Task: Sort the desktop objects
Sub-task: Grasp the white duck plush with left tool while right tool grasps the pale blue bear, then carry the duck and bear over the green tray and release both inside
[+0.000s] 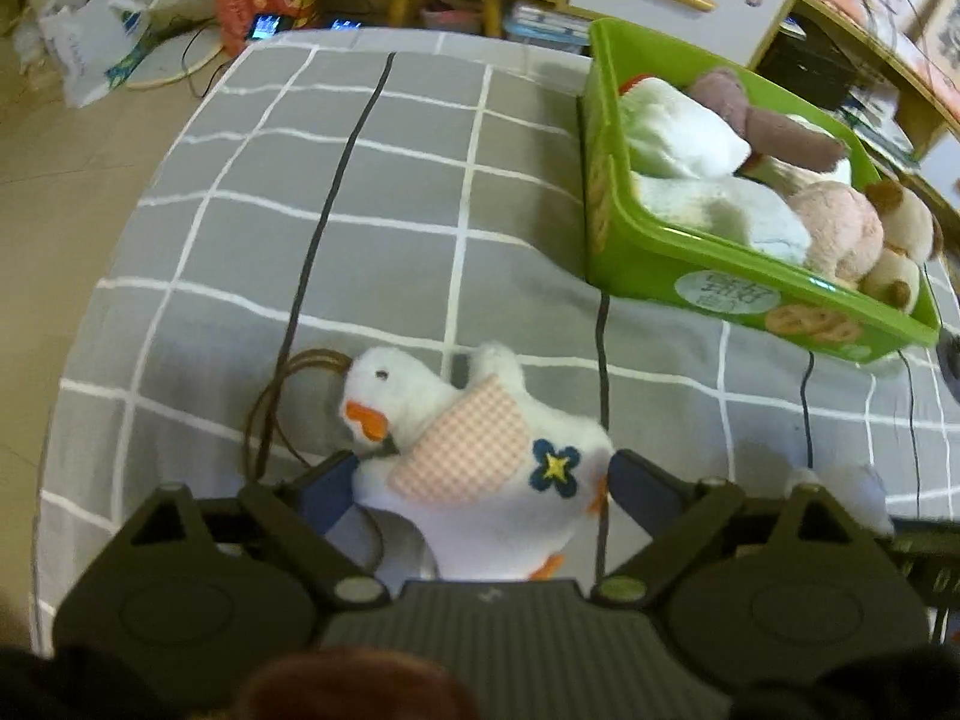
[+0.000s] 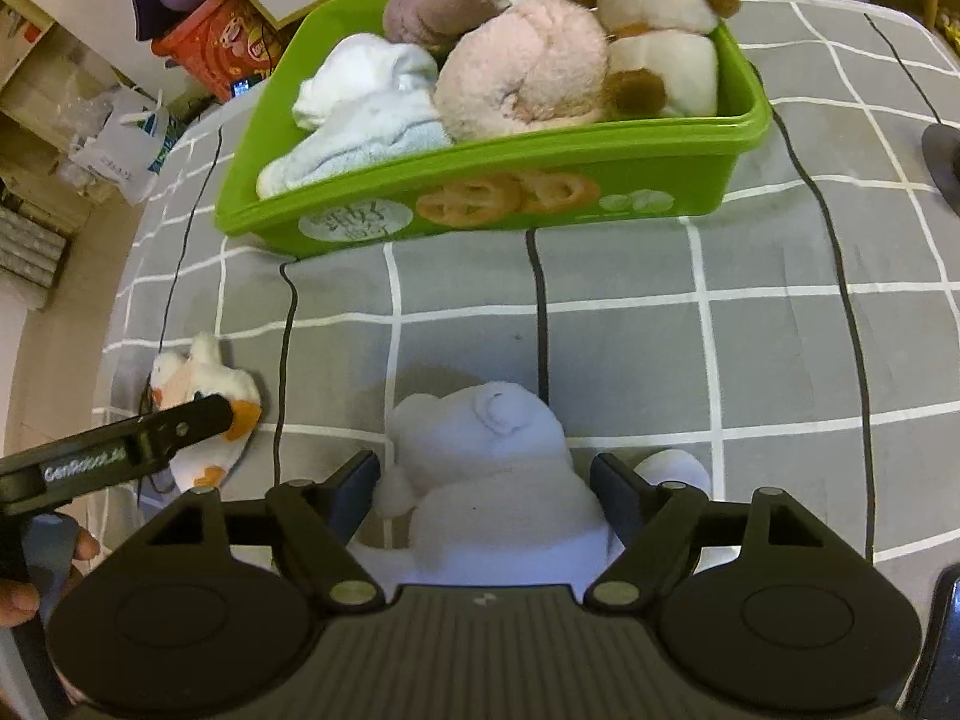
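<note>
A white plush duck (image 1: 480, 456), stitched with a pink checked wing and a blue flower, lies on a bench (image 1: 384, 228) draped in a grey cloth with a white grid, close to the near edge and towards the bench's left edge. The left hand-held gripper (image 1: 483, 480) straddles the duck's body, its dark fingers (image 1: 327, 480) standing at either flank with the toy between them; whether they press into the plush or only bracket it cannot be told. A loop of brown cord (image 1: 282, 402) lies beside the duck's head.

Further along the near edge, a pale white plush toy (image 2: 492, 468) lies on the cloth, face away from the camera. The right hand-held gripper (image 2: 486, 480) is spread around it, one finger at each side of the toy and a sliver of cloth showing at the left finger.

Behind both toys, towards the far edge, stands a green plastic bin (image 2: 498, 180) printed with biscuit pictures on its side. It is heaped with soft things: a pink plush (image 2: 522, 72), a brown-and-white dog (image 2: 654, 12), a mauve plush (image 2: 438, 6) and white and pale blue cloths (image 2: 366, 114). Thin black cables (image 2: 540, 312) run across the cloth from the bin towards the near edge.
</note>
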`<state>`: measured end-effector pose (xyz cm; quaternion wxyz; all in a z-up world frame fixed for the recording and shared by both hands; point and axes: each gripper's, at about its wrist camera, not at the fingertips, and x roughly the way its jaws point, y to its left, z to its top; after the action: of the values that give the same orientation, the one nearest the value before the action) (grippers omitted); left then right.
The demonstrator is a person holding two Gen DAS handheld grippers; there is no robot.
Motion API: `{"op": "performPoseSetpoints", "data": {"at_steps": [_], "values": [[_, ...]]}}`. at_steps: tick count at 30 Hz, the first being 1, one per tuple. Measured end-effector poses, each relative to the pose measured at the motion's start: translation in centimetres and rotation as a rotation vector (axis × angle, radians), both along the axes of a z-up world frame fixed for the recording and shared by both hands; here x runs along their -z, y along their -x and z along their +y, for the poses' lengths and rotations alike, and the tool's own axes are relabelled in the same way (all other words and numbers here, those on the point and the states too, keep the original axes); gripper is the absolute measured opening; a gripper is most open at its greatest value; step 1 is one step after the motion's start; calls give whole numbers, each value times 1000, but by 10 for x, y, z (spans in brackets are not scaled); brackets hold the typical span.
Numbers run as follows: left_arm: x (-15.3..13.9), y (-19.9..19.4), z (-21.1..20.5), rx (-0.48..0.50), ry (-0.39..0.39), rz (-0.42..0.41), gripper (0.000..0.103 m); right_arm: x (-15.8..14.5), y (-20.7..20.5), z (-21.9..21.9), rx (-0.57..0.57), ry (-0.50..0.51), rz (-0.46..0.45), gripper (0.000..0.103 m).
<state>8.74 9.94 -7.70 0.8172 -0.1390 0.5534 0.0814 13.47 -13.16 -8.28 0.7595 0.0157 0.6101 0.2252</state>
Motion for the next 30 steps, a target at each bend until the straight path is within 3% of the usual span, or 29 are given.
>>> {"op": "performPoseSetpoints", "data": {"at_steps": [5,7,9,12,16,21,30], "values": [[7,-2,0,-67,25,-2,89,-1,2,4,-13,26,-31,62],[9,-3,0,-82,35,-11,86,0,2,4,-14,17,-33,61],[7,-4,-3,-76,30,-28,73,-1,1,2,-18,7,-29,60],[4,-4,-7,-58,34,-49,63,-4,2,1,-21,-9,-29,59],[0,-4,-7,-48,35,-62,57,-11,2,-2,-12,-27,-43,59],[-9,-2,0,-56,84,-106,39,-19,-4,-13,44,-64,-53,59],[-25,0,11,-81,248,-170,36,-39,-16,-32,148,-158,-71,59]]}}
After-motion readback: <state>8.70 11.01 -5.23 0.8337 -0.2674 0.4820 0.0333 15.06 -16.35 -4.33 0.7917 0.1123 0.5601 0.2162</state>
